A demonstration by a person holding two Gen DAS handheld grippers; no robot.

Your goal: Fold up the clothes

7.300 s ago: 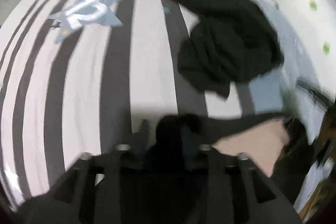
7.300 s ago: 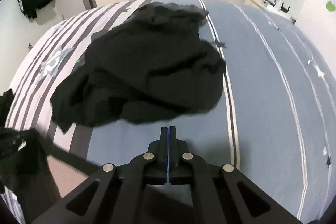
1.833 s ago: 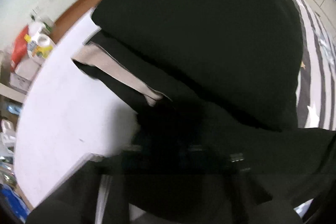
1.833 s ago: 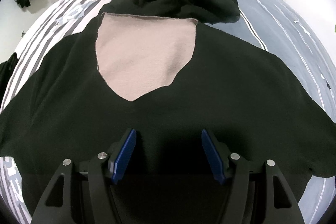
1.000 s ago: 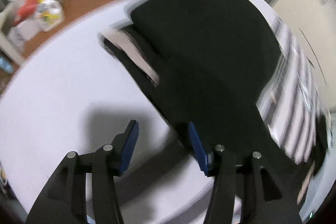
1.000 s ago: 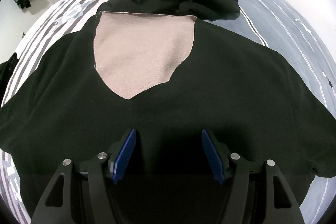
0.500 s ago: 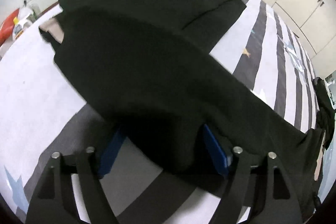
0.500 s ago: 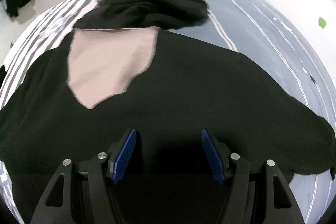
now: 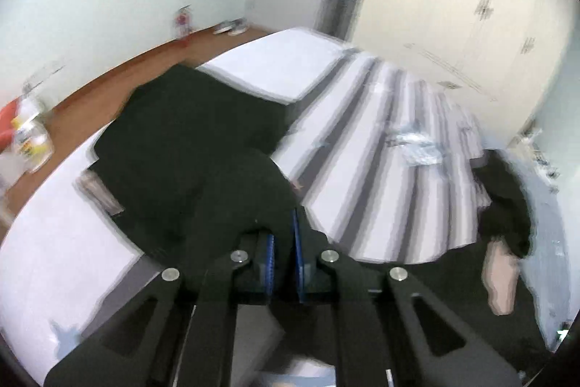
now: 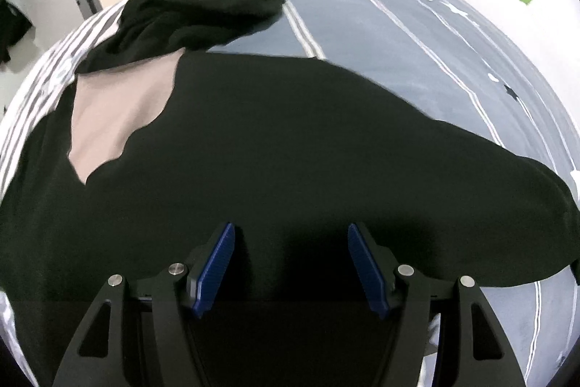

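Two grippers, one garment between them. Item one: black sweatshirt (image 10: 290,140), spread flat across the bed (image 10: 380,20), its pale lining (image 10: 116,111) showing at the neck opening, toward your left in the right wrist view. Your right gripper (image 10: 291,260) hangs just above the near part of the sweatshirt with its blue pads (image 10: 214,263) spread wide, gripping nothing; the cloth fills the view directly ahead of and beneath it. Your left gripper (image 9: 282,242) has its pads drawn nearly together with a fold of the black cloth (image 9: 224,191) pinched between them; the fabric runs forward and left from the fingertips toward the white edge of the bed (image 9: 65,242).

Item two: heap of black clothes (image 10: 203,9), lying beyond the sweatshirt's collar, touching or overlapping it.

Item three: striped cover (image 9: 391,147), to the right of your left gripper.

Change since half a second ago: your left gripper's pads stood wide apart around the cloth then; they are now clamped on it, and its camera looks higher, taking in the wall and wardrobe (image 9: 471,6). Your right gripper is unchanged in spread, though its view has shifted slightly.
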